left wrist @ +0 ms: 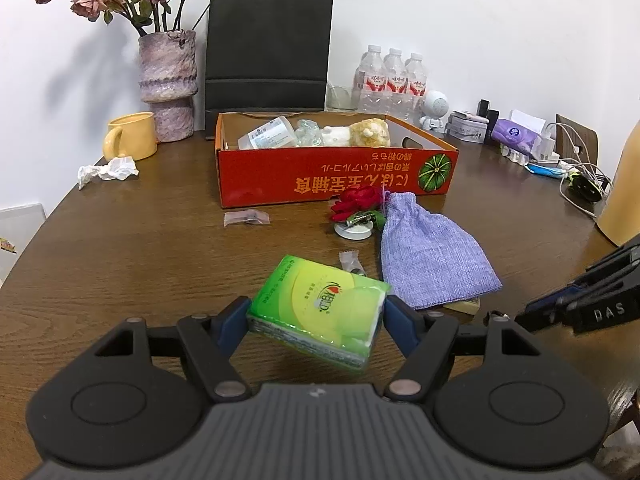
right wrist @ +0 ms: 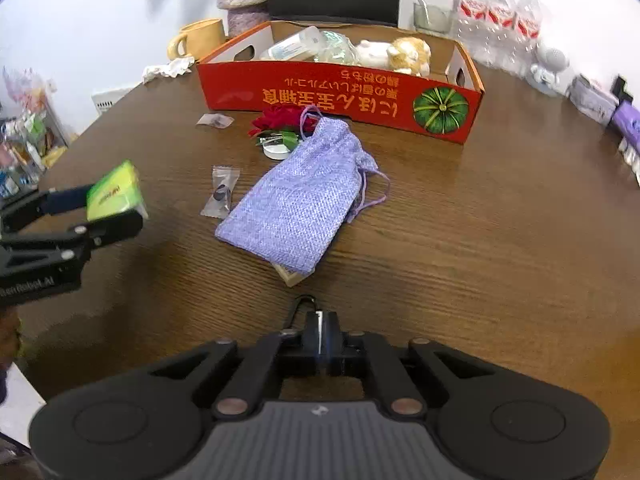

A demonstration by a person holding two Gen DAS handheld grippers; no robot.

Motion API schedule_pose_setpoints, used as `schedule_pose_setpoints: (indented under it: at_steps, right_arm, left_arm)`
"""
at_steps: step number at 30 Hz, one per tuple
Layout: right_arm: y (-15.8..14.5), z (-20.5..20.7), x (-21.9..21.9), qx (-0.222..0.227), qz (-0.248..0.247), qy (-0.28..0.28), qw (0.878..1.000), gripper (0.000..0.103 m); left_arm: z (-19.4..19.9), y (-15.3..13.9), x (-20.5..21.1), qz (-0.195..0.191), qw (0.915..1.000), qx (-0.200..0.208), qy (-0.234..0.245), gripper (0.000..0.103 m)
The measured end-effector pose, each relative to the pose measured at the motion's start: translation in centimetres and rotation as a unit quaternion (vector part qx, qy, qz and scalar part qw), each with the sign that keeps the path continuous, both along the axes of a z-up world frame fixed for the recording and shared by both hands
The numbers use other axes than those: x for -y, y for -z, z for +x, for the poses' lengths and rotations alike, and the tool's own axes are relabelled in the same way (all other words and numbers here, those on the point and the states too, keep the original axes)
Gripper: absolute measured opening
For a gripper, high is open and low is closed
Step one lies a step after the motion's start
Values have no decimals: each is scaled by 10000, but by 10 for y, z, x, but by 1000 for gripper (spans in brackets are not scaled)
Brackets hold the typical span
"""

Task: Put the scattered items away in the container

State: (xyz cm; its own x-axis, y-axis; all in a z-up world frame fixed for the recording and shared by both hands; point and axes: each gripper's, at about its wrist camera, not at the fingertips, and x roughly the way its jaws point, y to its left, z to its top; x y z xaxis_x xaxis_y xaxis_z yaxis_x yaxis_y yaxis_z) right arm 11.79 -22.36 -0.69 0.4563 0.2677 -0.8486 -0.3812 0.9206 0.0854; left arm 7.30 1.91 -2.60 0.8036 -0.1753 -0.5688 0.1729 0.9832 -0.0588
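Left wrist view
Left gripper (left wrist: 316, 314): you have it pinching the green tissue pack (left wrist: 320, 308) by its two short ends, tilted and apparently clear of the table (left wrist: 140, 264), so it can travel over the wall.
Container: the red cardboard box (left wrist: 320, 178) sits straight ahead, open side up, already holding a plush toy (left wrist: 360, 132) and a plastic bottle (left wrist: 266, 133).
Path: the lilac drawstring pouch (left wrist: 432, 258) and red rose (left wrist: 356, 202) lie between you and the box; carry high.

Right wrist view
Right gripper (right wrist: 320, 332): pressed together on nothing, parked low near the table edge, likely keeping out of the left's way.
Waiting items: pouch (right wrist: 300, 200), small clear bag (right wrist: 222, 196) just beside it, second clear bag (right wrist: 215, 121) near the box (right wrist: 340, 96).
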Motion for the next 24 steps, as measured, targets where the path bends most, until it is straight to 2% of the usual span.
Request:
schedule_pose_setpoints:
  at_steps: [2, 6, 9, 11, 12, 16, 22, 23, 24]
  right_arm:
    - [0, -1, 0, -145, 96, -11, 9998, 37]
    - [7, 0, -11, -326, -83, -114, 9994, 38]
    - [8, 4, -16, -331, -281, -197, 9989, 36]
    - [9, 4, -21, -259, -465, -370, 9979, 27]
    - [8, 5, -23, -279, -473, -435, 9975, 26]
    - [8, 8, -25, -214, -546, -531, 9969, 24]
    - [6, 9, -19, -94, -476, -392, 9981, 22]
    - [6, 9, -18, -78, -442, -363, 9983, 16]
    - [5, 10, -17, -59, -433, -341, 9985, 1]
  left_arm:
    - [-1, 0, -1, -7, 10000, -14, 1, 73]
    - [-5, 1, -1, -12, 10000, -77, 3, 73]
    - [-8, 4, -2, -54, 9999, -129, -33, 73]
    - [-10, 5, -2, -75, 9999, -125, -58, 73]
    - [-11, 5, -2, -91, 9999, -115, -66, 73]
    - [-14, 6, -4, -139, 9998, -101, -114, 73]
    - [-14, 7, -7, -106, 9997, -120, -166, 73]
    - [-14, 6, -6, -108, 9997, -117, -159, 73]
    - [-14, 6, -5, -111, 9998, -114, -143, 73]
